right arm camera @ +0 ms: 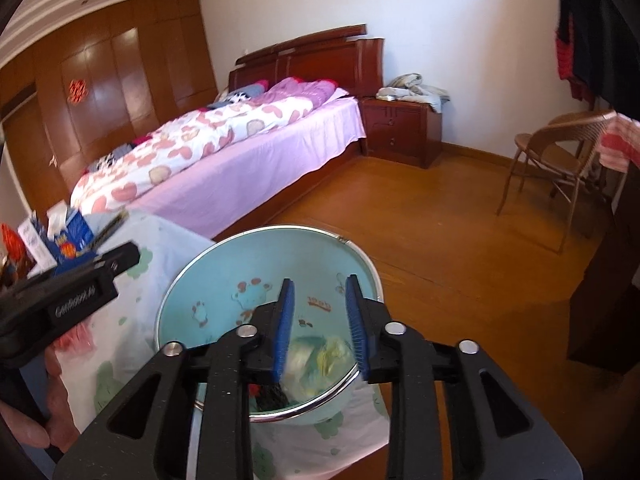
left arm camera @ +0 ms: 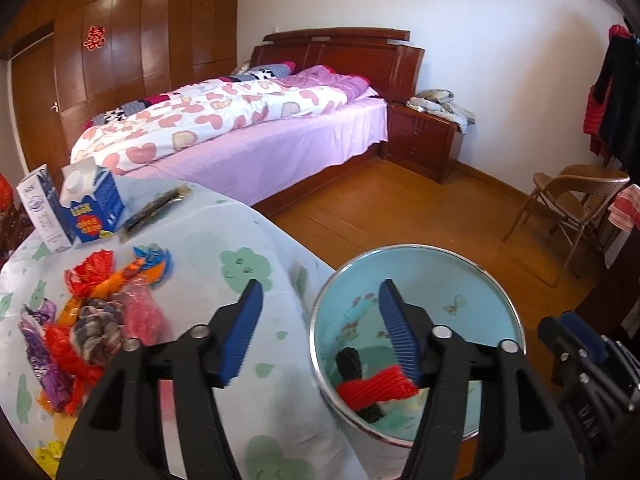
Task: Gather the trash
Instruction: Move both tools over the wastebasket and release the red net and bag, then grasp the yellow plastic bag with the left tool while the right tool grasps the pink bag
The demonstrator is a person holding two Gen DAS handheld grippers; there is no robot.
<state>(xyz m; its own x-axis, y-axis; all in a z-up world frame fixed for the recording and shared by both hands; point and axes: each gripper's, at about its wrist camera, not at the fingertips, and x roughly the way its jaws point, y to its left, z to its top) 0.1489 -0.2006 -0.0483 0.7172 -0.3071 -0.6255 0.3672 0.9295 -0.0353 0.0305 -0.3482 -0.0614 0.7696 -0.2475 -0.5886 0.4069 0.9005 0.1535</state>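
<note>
A round light-blue trash bin [left arm camera: 460, 280] with a metal rim stands beside the table. My left gripper [left arm camera: 320, 292] is open, with one finger over the tablecloth and the other over the bin. A red net piece [left arm camera: 376, 390] and a black item [left arm camera: 352, 360] lie inside the bin below it. My right gripper [right arm camera: 320, 292] hovers open above the bin [right arm camera: 248, 256], with a pale crumpled wrapper [right arm camera: 320, 356] loose in the bin beneath its pads. A pile of bright wrappers [left arm camera: 96, 312] lies on the table at the left.
Two cartons [left arm camera: 88, 204] and a dark flat packet [left arm camera: 156, 210] stand at the far end of the table [left arm camera: 224, 232]. Beyond are a bed [left arm camera: 248, 136], a nightstand [left arm camera: 424, 140], and a wicker chair [left arm camera: 572, 204] on the wooden floor.
</note>
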